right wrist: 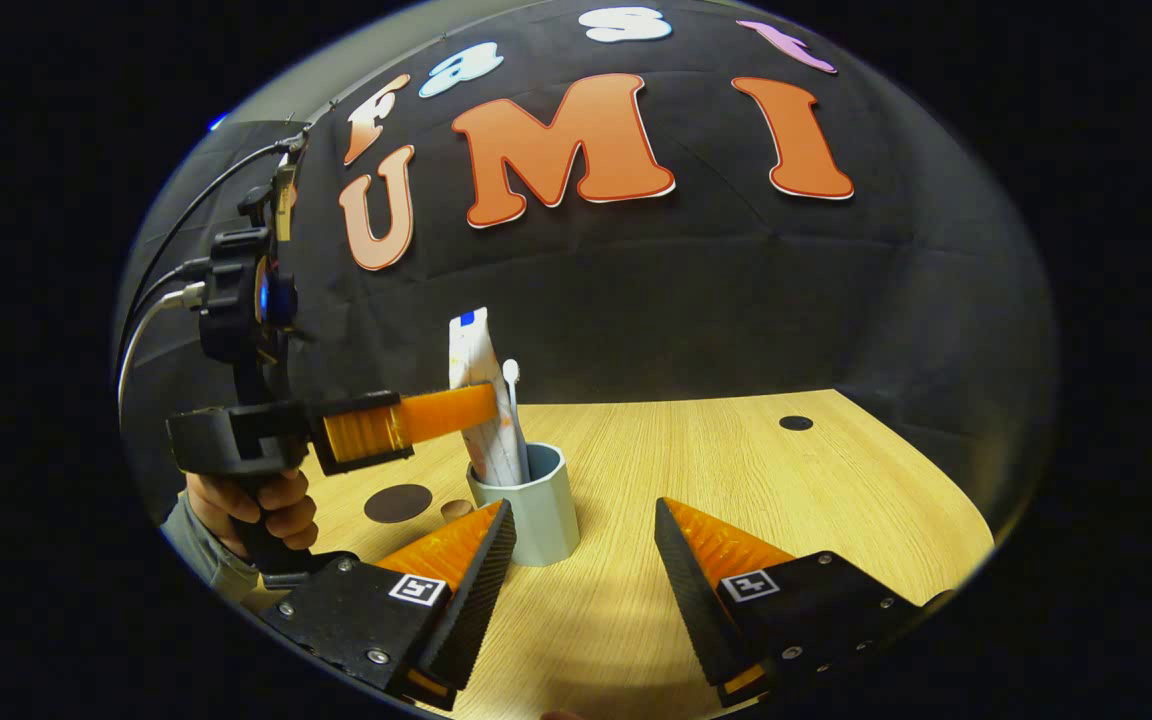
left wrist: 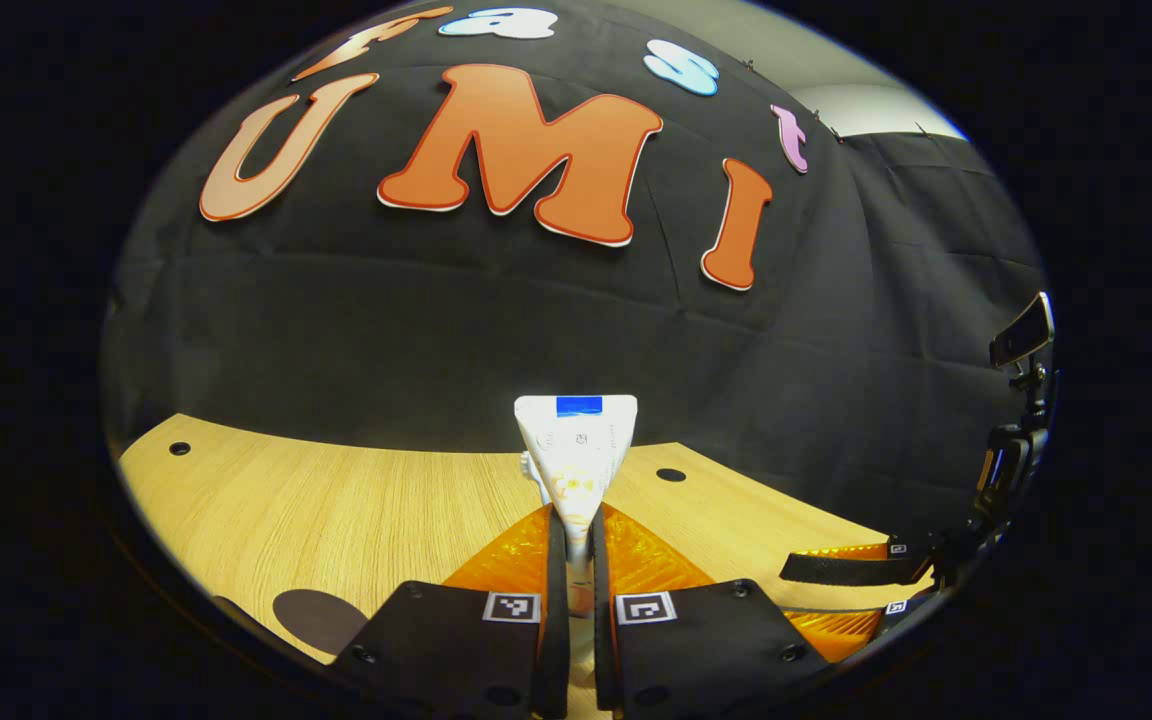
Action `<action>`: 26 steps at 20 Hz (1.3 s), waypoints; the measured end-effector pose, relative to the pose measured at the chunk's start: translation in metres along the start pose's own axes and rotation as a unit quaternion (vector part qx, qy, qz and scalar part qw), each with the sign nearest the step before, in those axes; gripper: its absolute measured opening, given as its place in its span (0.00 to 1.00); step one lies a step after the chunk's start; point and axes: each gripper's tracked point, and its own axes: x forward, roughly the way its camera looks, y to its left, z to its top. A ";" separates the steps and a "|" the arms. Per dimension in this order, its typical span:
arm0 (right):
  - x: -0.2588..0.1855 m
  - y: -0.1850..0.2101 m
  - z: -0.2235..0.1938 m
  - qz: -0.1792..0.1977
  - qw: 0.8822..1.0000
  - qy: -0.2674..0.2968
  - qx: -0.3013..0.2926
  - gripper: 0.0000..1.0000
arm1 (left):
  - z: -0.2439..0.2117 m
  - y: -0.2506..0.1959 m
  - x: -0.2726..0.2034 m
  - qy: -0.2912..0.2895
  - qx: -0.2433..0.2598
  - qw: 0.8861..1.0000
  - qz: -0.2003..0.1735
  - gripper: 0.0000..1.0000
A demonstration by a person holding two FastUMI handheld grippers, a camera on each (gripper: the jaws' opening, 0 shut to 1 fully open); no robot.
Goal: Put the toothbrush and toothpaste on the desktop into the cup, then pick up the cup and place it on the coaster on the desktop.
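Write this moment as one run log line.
left gripper: shut on toothpaste, in cup | right gripper: open | toothbrush: in cup

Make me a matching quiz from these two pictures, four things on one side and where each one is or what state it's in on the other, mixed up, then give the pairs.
Things:
1. toothpaste
2. toothbrush
3. right gripper
4. coaster

States:
A. lying flat and bare on the desk
B. open, jaws apart near the cup
C. clamped by the left gripper, lower end in the cup
D. standing in the cup, held by nothing

Pairs: 1-C, 2-D, 3-B, 4-A
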 end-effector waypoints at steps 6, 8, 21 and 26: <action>-0.005 0.001 0.000 -0.002 1.000 0.004 -0.006 0.85 | -0.024 0.002 0.002 0.036 -0.013 0.999 -0.004 0.18; -0.005 0.001 -0.001 -0.004 1.000 0.006 -0.007 0.85 | -0.022 0.000 0.000 0.035 -0.014 0.999 -0.012 0.21; 0.002 0.035 0.001 0.007 0.999 0.025 -0.018 0.84 | 0.016 0.037 -0.058 -0.014 0.013 1.000 0.024 0.94; 0.014 0.047 -0.001 0.004 0.999 0.041 -0.016 0.84 | 0.041 0.066 -0.094 -0.037 0.008 0.998 0.055 0.97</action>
